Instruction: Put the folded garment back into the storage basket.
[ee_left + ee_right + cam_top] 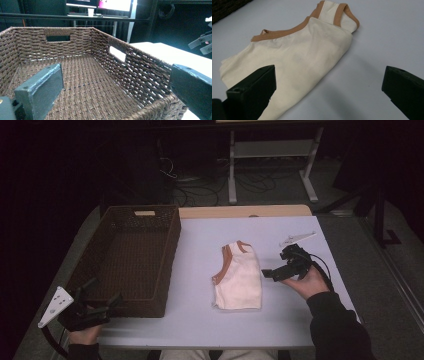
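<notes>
No brand, label or writing can be read on any thing here. The folded garment [239, 277] is cream-coloured with a brown-orange band along its neck and arm openings, and it lies flat on the pale surface [200, 320] as a neat rectangle — its banded end points away from the person. In the right gripper view the cloth [294, 65] is smooth, with a stitched hem at one corner.

The right claw [271, 273] is just beside the garment, on its right edge, low over the surface; its jaws stand wide apart and hold nothing. One jaw is over the cloth's edge, the other over the bare surface.

The woven brown basket [127, 300] stands well to the left of the garment, and it is empty — a handle slot is cut in its end walls. The left claw [107, 305] is at the near corner of the basket, far from the garment, its jaws wide and holding nothing, one inside the rim and one outside.
</notes>
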A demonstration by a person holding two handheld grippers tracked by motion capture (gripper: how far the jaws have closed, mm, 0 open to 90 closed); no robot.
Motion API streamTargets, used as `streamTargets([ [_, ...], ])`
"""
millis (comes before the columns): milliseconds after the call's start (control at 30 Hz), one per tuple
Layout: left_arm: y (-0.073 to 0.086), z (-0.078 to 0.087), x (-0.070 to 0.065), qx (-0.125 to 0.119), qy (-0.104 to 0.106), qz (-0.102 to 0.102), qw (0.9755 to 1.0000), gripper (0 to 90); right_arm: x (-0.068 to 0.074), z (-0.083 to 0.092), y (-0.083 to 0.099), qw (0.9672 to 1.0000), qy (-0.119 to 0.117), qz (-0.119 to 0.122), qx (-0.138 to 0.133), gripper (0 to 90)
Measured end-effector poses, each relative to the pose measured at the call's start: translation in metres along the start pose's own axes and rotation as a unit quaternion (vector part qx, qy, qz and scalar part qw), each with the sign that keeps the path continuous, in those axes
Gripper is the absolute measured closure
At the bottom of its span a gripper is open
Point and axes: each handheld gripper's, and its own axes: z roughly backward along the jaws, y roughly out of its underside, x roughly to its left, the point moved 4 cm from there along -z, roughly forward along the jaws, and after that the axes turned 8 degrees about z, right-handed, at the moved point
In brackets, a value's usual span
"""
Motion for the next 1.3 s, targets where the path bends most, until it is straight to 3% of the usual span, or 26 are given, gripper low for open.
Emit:
streamTargets([
  [467, -0.001, -0.001, 0.000, -0.002, 0.003, 0.000, 1.0000, 0.0, 0.006, -0.022, 0.001, 0.9995, -0.013, 0.003, 0.030, 0.0],
  [1000, -0.001, -0.001, 0.000, -0.005, 0.002, -0.002, 1.0000, 0.0, 0.008, -0.048, 0.006, 0.9968, -0.023, -0.015, 0.075, 0.0],
  [1300, -0.001, 0.000, 0.000, -0.007, 0.001, -0.003, 1.0000, 0.0, 0.008, -0.058, 0.006, 0.9963, -0.025, -0.025, 0.078, 10.6],
])
